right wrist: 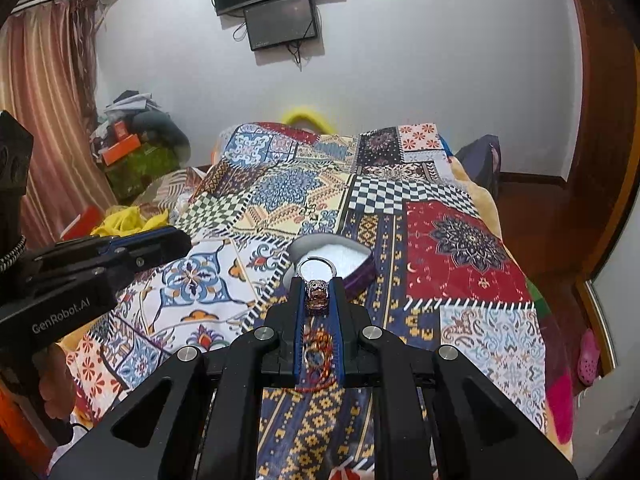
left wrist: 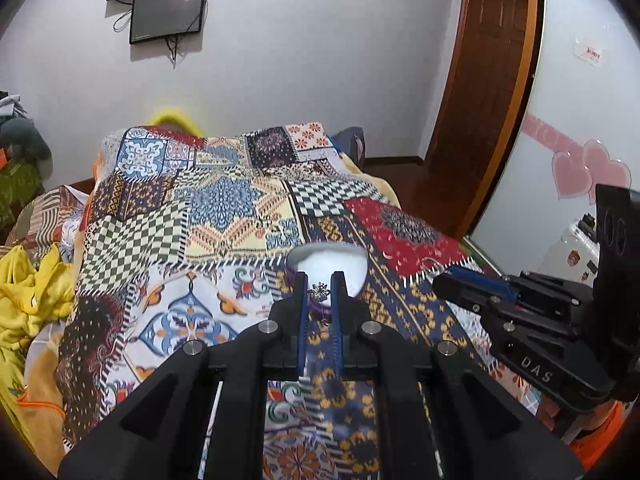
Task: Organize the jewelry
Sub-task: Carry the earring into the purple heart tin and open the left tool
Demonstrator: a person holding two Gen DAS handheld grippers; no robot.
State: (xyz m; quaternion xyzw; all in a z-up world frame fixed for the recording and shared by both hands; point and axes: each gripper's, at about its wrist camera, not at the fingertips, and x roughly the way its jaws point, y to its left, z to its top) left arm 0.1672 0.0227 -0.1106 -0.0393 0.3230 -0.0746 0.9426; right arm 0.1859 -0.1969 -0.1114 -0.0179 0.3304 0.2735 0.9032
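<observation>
A purple jewelry box (right wrist: 362,274) with a white lining (left wrist: 334,262) sits open on the patterned bedspread. My left gripper (left wrist: 320,290) is shut on a small silver flower-shaped piece (left wrist: 319,291) and holds it just in front of the box. My right gripper (right wrist: 318,294) is shut on a ring with a large amber stone (right wrist: 317,292); its silver band (right wrist: 316,266) stands up over the white lining. A red beaded bracelet (right wrist: 318,354) lies on the bedspread under the right gripper. Each gripper shows in the other's view: the right (left wrist: 442,280), the left (right wrist: 176,240).
The patchwork bedspread (left wrist: 224,216) covers the bed. Yellow cloth (left wrist: 28,292) lies at the left edge. A cluttered pile (right wrist: 136,140) stands by the curtain. A wooden door (left wrist: 480,100) is at the right. Two screens (right wrist: 280,4) hang on the far wall.
</observation>
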